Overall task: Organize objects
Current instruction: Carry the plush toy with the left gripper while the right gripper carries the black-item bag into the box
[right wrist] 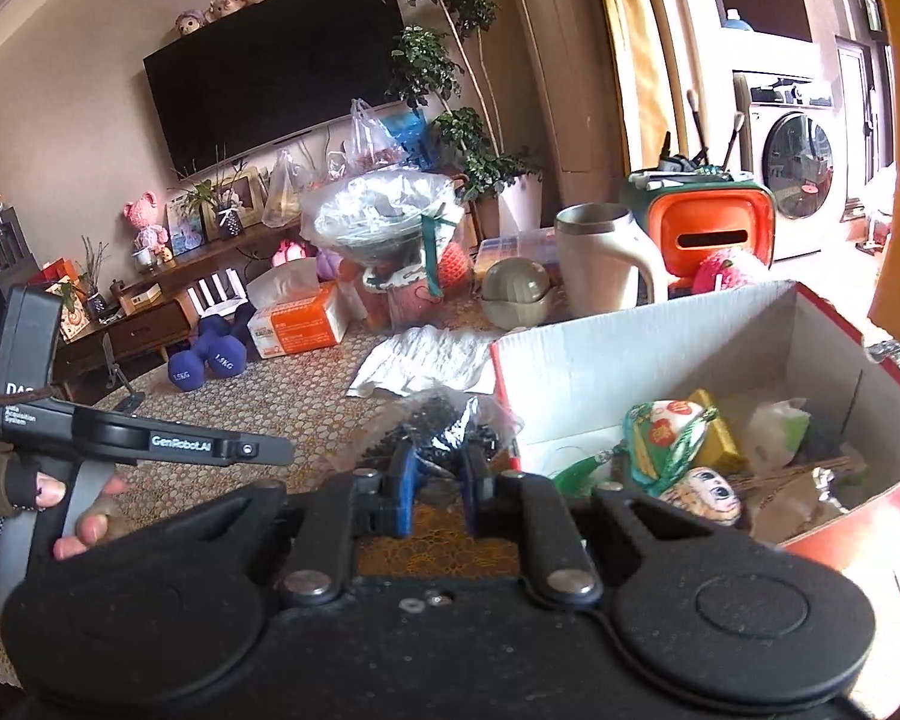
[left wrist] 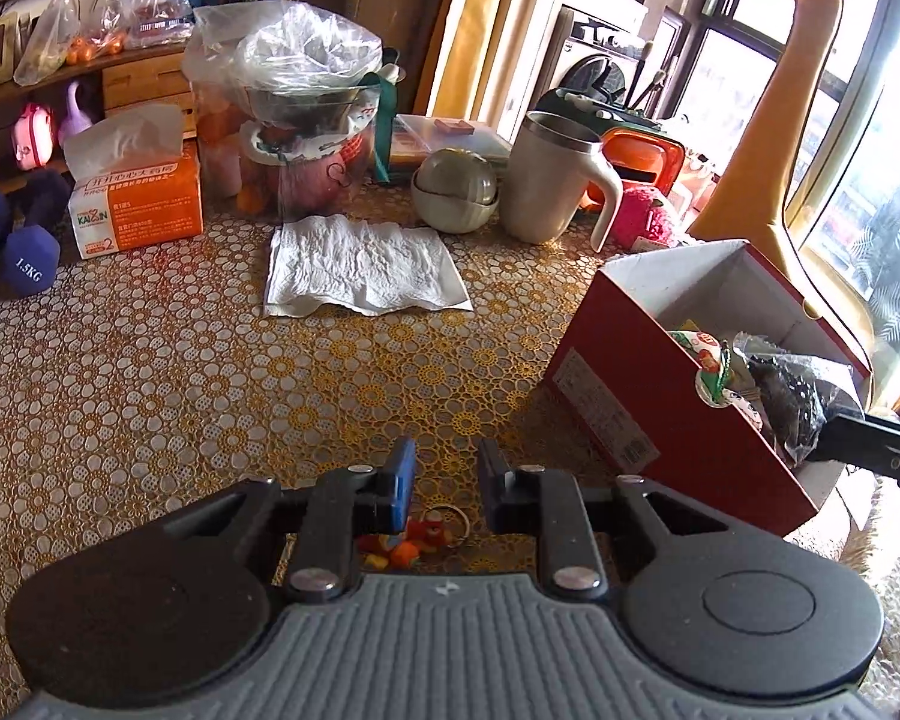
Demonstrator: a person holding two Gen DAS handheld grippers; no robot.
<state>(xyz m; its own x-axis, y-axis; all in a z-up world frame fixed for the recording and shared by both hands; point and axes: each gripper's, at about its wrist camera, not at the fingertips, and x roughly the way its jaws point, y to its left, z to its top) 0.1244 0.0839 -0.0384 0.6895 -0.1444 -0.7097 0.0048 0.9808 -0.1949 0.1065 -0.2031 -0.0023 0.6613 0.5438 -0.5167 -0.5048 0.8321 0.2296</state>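
Right wrist view: right hand-held gripper (right wrist: 437, 483) clamped on a clear bag of dark bits (right wrist: 444, 426), raised just beside the red box (right wrist: 870, 516) on the desk (right wrist: 282, 384). Left wrist view: left hand-held gripper (left wrist: 447, 474) nearly closed, nothing between its jaws, above a small keyring toy (left wrist: 420, 537).

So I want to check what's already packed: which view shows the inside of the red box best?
The right wrist view: it looks into the red box and shows the packets and a small doll face on its floor. The left wrist view shows mostly the box's red outer side, with only a few items at its near end.
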